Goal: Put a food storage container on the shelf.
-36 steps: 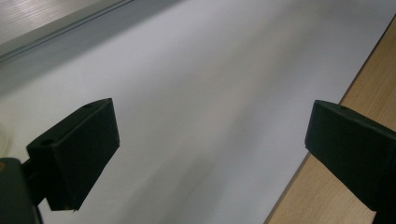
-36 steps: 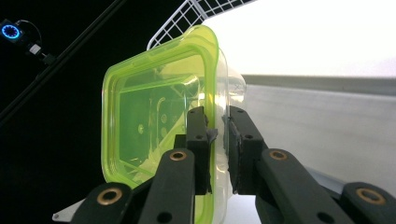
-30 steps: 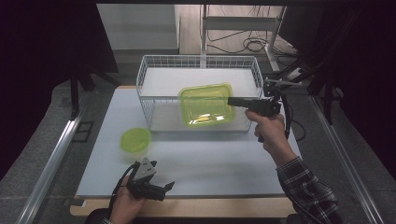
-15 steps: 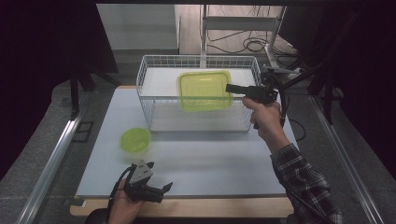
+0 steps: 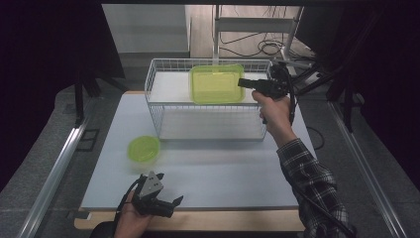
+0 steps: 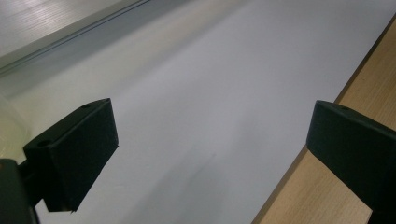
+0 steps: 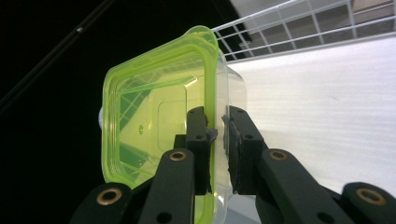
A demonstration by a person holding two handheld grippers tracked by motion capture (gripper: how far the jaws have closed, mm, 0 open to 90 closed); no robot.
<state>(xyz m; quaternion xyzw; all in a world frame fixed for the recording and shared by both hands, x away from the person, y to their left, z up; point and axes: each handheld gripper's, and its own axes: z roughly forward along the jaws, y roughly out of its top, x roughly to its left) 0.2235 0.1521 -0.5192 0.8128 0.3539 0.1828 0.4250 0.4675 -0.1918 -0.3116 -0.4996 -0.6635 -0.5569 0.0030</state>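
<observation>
The right claw (image 5: 243, 82) is clamped on the rim of the green lidded container (image 5: 216, 83), which has risen since the earlier frame and now sits tilted above the wire basket (image 5: 208, 130)'s far side. Well short of the basket, the left claw (image 5: 174, 202) rests at the counter (image 5: 223, 171)'s near edge, jaws spread and empty, unmoved. The small green bowl (image 5: 144, 148) lies before the basket's left corner, unchanged.

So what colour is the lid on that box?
Bright yellow-green lid; the right gripper view shows it best.

Lime-green container (image 5: 216, 83), white wire basket (image 5: 157, 94), plaid sleeve (image 5: 311, 183).
</observation>
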